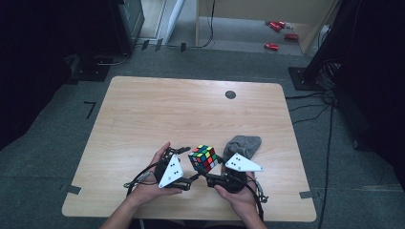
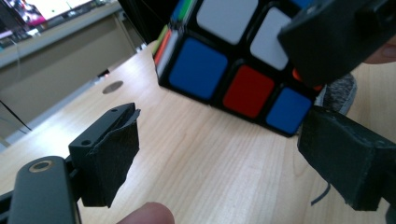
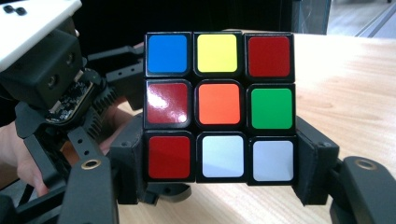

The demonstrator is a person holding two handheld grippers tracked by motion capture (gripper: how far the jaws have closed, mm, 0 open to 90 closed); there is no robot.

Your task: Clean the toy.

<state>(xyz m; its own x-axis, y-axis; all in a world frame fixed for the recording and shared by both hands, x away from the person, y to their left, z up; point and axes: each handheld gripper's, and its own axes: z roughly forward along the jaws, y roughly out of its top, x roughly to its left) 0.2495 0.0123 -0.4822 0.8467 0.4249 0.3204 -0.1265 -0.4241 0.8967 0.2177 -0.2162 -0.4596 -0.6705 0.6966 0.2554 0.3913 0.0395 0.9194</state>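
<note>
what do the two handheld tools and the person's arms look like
Both the left tool and right tool are black, each topped by a white three-cornered plate with small black dots. Black cables trail from both. Their jaws are blocky and black. The forearms are bare, no sleeves showing.

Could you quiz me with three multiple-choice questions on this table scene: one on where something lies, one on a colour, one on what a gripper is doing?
1. Where does the grey cloth lie?
A. just beyond the puzzle cube
B. at the table's far left corner
C. on the floor

2. In the right gripper view, what colour is the cube's centre square?
A. green
B. orange
C. white

3. How do the left gripper's jaws stand?
A. clamped on the cube
C. clamped on the cloth
B. apart, holding nothing

Key: 1 A, the cloth sits behind the cube, to its right. 2 B, orange shows mid-face. 3 B, bare table shows between them, while the right gripper clamps the cube.
</note>
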